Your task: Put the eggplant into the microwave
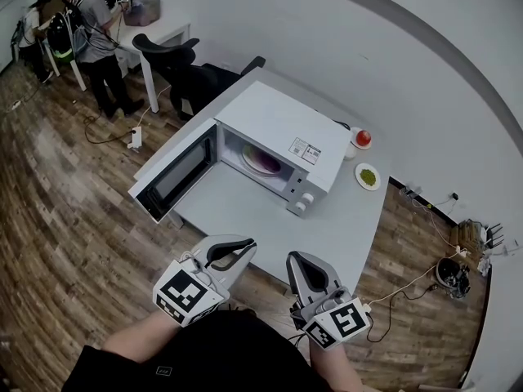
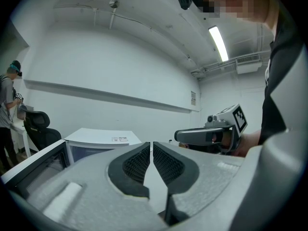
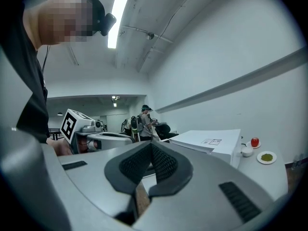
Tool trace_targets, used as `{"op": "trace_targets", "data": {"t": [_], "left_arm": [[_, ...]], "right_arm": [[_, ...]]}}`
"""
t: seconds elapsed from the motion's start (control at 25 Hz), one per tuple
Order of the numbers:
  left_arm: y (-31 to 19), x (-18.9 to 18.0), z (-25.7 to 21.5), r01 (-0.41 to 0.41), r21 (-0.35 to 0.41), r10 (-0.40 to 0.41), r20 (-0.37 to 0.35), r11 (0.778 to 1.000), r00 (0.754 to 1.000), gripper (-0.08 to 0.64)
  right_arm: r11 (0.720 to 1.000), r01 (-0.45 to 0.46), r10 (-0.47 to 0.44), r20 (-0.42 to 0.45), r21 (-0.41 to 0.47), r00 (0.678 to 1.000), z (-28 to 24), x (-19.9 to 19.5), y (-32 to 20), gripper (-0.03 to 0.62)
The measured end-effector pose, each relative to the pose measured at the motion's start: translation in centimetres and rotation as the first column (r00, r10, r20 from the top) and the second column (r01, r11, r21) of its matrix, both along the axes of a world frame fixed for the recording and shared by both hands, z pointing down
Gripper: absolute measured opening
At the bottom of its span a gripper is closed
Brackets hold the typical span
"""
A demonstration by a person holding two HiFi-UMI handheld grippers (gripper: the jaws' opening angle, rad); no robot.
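Note:
The white microwave (image 1: 278, 129) stands on the white table (image 1: 343, 227) with its door (image 1: 176, 174) swung open to the left. Inside, a pale purple thing (image 1: 263, 160) lies on the turntable; I cannot tell whether it is the eggplant. My left gripper (image 1: 237, 251) and right gripper (image 1: 301, 264) hover side by side near my body, short of the table's front edge. In the left gripper view the left gripper (image 2: 151, 146) has its pads almost together and nothing between them. In the right gripper view the right gripper (image 3: 150, 146) is shut and empty.
Right of the microwave sit a red tomato on a plate (image 1: 363, 138), a small white bowl (image 1: 351, 149) and a dish of something green (image 1: 368, 175). Black office chairs (image 1: 176, 55) and two people (image 1: 98, 31) are at the back left. Cables (image 1: 453, 272) lie on the floor at the right.

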State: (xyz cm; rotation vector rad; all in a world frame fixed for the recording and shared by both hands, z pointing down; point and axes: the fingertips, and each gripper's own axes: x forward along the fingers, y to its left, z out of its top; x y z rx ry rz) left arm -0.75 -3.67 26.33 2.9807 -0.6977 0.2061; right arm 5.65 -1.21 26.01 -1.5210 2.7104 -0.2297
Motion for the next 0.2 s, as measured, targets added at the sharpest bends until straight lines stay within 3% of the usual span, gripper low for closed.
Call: {"op": "trace_targets", "data": {"t": [0.2], "left_arm": [[0.02, 0.17, 0.04, -0.005, 0.002, 0.005, -0.001, 1.000, 1.000, 0.026]], "right_arm": [[1.000, -0.004, 0.004, -0.004, 0.005, 1.000, 0.01, 0.12, 0.24, 0.012]]}}
